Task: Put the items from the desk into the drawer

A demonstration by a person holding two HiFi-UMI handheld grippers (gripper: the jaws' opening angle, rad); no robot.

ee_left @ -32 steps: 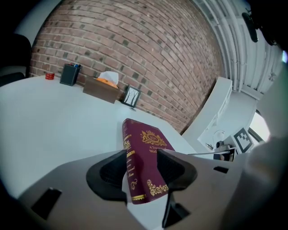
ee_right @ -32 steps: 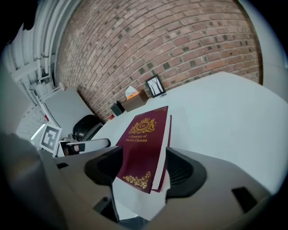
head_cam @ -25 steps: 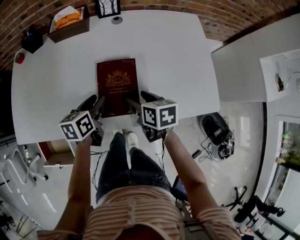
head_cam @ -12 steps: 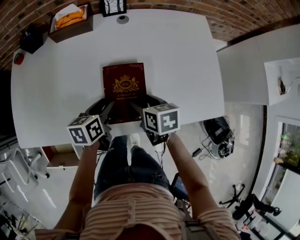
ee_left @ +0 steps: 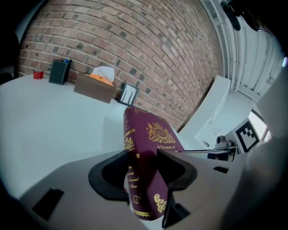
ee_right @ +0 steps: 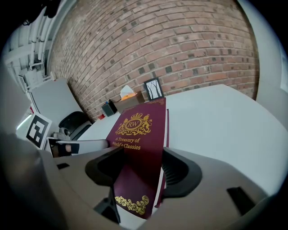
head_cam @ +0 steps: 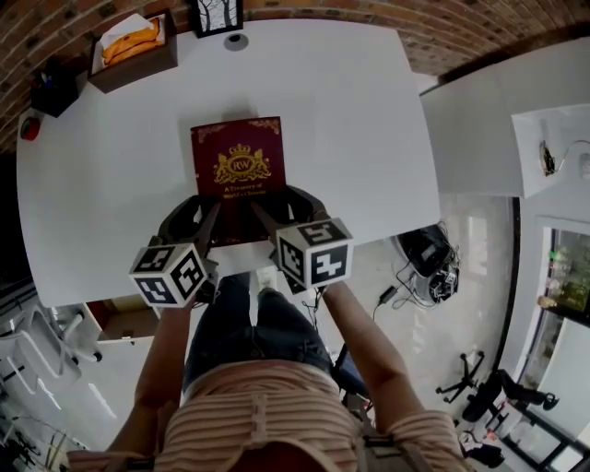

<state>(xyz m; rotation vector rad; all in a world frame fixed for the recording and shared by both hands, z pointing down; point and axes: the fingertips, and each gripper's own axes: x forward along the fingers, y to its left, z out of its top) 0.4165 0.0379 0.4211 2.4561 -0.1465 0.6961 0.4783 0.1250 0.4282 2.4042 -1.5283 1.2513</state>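
Note:
A maroon hardback book [head_cam: 238,164] with gold print is over the middle of the white desk [head_cam: 111,166]. My left gripper [head_cam: 208,224] is shut on its near left corner, with the spine [ee_left: 135,179] between the jaws. My right gripper [head_cam: 262,219] is shut on the near right corner, clamping the cover [ee_right: 137,134]. In both gripper views the book tilts up, its far end off the desk. Below the desk's near left edge, the open drawer [head_cam: 123,322] shows its brown inside.
At the desk's far edge stand a tissue box [head_cam: 132,48], a small picture frame [head_cam: 214,14], a black pen holder [head_cam: 51,88] and a small red object [head_cam: 28,127]. A white cabinet [head_cam: 489,120] stands to the right. My legs are at the desk's near edge.
Both grippers have closed in on the book's near corners. The book has come up off the desk and looks larger in the head view.

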